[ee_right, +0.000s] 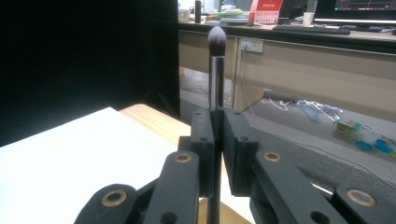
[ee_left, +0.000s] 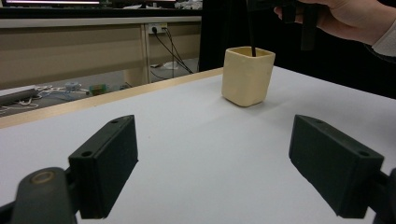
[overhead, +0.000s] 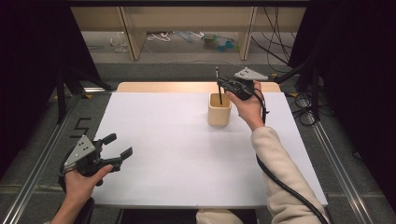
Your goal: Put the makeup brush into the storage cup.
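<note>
**Brush held upright over the cup**

White tabletop [overhead: 177,154] spreads out ahead of me, with a strip of bare wood along its far edge and dark curtains to either side; beyond it sit wooden bench legs and loose cables on the floor.

With my right gripper [overhead: 221,85] I have a makeup brush [ee_right: 216,70] clamped between the jaws, which are closed tight on its handle. It stands upright, bristle tip at the top (dark hairs fading paler at the very end), and its lower end dips inside the cream square cup [overhead: 219,109] near the far edge of the table. In the left gripper view the dark handle enters the cup [ee_left: 247,77] through its open top.

My left gripper [overhead: 117,148] sits at the near left corner of the table, well apart from the cup, jaws spread wide with nothing between them.
</note>
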`<action>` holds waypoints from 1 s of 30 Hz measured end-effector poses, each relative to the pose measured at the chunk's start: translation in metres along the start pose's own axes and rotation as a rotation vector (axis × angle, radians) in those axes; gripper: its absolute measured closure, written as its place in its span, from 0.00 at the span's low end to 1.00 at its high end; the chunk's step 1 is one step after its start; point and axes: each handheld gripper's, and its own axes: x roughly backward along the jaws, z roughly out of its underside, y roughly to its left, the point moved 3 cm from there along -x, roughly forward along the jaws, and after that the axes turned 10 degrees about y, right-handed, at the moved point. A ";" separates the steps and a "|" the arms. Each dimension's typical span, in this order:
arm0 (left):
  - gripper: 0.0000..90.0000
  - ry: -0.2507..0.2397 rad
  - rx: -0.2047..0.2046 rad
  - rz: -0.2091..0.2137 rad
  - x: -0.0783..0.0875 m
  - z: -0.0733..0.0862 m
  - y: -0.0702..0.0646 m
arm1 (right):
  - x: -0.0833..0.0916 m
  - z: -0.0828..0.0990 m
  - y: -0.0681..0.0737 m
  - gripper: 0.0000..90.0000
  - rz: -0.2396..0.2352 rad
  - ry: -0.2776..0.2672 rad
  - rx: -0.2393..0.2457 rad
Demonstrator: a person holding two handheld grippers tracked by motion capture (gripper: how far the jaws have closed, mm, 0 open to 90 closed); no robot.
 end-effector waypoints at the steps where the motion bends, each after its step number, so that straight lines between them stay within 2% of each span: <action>1: 0.17 0.000 0.000 0.000 0.000 0.000 0.000 | 0.000 0.000 0.000 0.93 0.001 0.000 0.002; 13: 0.17 0.002 0.000 0.001 0.000 0.000 0.000 | -0.001 0.002 -0.001 0.93 0.007 0.012 0.001; 16: 0.17 0.002 0.000 0.001 0.000 0.000 0.000 | -0.003 0.002 -0.002 0.93 0.016 -0.005 0.011; 21: 0.17 0.001 -0.001 0.001 0.000 0.000 0.000 | -0.004 0.004 -0.001 0.93 0.011 0.006 0.013; 22: 0.17 0.001 -0.001 0.001 0.000 0.000 0.000 | -0.004 0.005 0.000 0.93 0.007 0.014 -0.004; 25: 0.17 0.002 -0.002 0.001 0.000 0.000 0.000 | -0.005 0.005 0.001 0.93 0.008 0.017 0.000; 26: 0.17 0.002 -0.002 0.001 0.000 0.000 0.000 | -0.005 0.005 0.000 0.93 0.012 0.013 0.014; 30: 0.17 0.002 -0.002 0.001 0.000 0.000 0.000 | -0.005 0.006 0.001 0.93 0.003 0.027 0.002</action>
